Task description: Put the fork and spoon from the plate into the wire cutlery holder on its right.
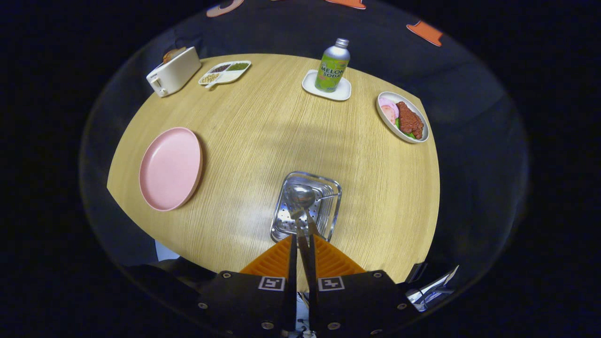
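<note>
Gripper view shows your tongs (303, 241) pressed together on the handle of the spoon (301, 197). Both fingers squeeze the thin handle, and the round bowl of the spoon sticks out just ahead of them. The spoon hangs right over the wire cutlery holder (328, 213), which sits on the counter (263, 141) just beyond your fingers. I cannot tell if the spoon's tip is already inside the holder or a little above it.

The pink plate (170, 168) lies to the left of the holder, well apart from it. Nothing is on the plate now. You can see something thin and shiny lying across the holder beside the spoon. It may be the fork, but it is too small to be sure. So the spoon looks like the last thing to put away.

Now think about what could go wrong. Your hold is on a thin, smooth handle, so the spoon could slip or swing if you tilt the tongs. If you let go too high, the spoon could hit the rim of the holder and bounce out onto the counter. If you push down hard, you could bump the light holder and make it slide or tip.

On the far side of the holder stand a soda bottle (332, 65) on a little white tray (311, 83), a dish of food (403, 117), a toaster (173, 71) and a snack tray (224, 72). They are all well apart from the holder, so they should be safe.
</note>
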Available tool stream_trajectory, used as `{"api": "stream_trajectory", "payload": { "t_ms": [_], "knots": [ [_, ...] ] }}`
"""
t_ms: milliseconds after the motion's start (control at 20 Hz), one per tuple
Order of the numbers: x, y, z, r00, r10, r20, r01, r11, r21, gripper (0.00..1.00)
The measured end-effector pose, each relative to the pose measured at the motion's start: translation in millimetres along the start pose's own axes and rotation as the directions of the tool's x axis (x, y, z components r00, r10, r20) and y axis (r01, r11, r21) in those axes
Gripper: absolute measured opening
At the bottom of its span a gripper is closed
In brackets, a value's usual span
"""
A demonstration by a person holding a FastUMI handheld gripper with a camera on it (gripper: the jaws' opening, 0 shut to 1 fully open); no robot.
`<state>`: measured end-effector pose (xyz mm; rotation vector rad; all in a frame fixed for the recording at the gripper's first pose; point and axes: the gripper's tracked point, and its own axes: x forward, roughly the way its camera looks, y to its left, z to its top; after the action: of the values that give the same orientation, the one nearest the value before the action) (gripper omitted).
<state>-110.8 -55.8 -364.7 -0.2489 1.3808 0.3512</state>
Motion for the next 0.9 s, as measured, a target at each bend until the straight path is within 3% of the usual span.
{"api": "stream_trajectory", "payload": {
  "t_ms": [150, 300, 550, 700, 900],
  "knots": [
    [-15.8, -1.7, 35.4, 0.984, 0.002, 0.179, -0.011, 0.999, 0.051, 0.12],
    [-48.6, -4.8, 72.5, 0.926, -0.014, 0.377, -0.018, 0.997, 0.080, 0.12],
    [-106.5, -11.5, 123.5, 0.781, -0.078, 0.620, 0.001, 0.992, 0.123, 0.12],
    [-147.6, -9.9, 150.8, 0.671, -0.096, 0.736, -0.020, 0.989, 0.147, 0.13],
    [-203.7, -16.3, 170.5, 0.539, -0.171, 0.825, 0.050, 0.984, 0.171, 0.27]
  ]
}}
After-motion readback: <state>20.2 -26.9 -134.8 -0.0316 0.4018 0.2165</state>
